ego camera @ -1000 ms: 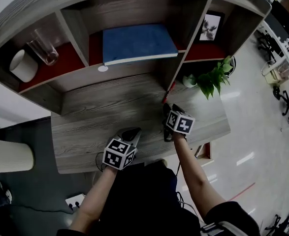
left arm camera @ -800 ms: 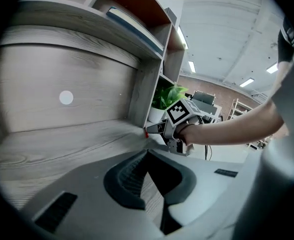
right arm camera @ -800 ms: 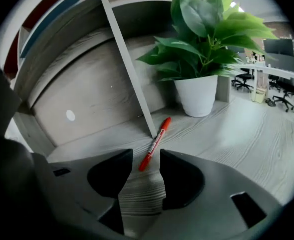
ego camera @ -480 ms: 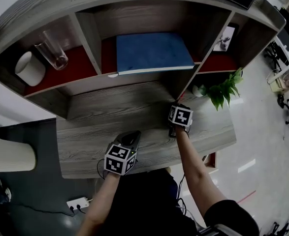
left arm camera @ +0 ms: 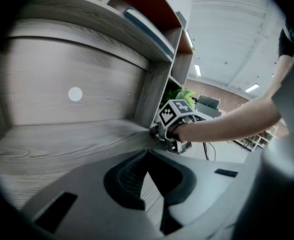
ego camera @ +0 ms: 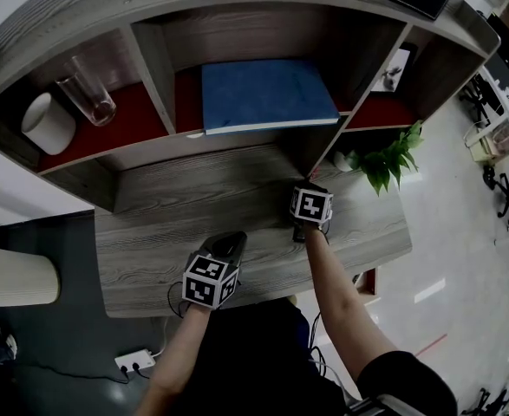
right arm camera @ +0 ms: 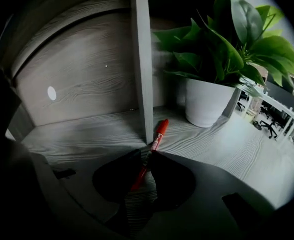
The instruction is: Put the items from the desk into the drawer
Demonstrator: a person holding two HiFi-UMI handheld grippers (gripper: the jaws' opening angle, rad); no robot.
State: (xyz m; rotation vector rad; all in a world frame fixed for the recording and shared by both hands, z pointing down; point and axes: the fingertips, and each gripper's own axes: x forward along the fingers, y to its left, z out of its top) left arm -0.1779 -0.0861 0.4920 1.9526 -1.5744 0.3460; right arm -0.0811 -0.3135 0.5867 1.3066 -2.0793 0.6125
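No word, brand or number can be read anywhere. The white cube with black square markers (ego camera: 209,280) at the left and its twin (ego camera: 311,204) at the right carry coded patterns only, no letters or digits. The red plastic pen (right arm camera: 159,130) lying on the grey wood-grain worktop (right arm camera: 86,129) has a pale label band whose print is too small to make out. The round white sticker (right arm camera: 52,93) on the back panel is blank. The small framed picture (ego camera: 394,69) in the shelf shows a dark shape, no legible writing.
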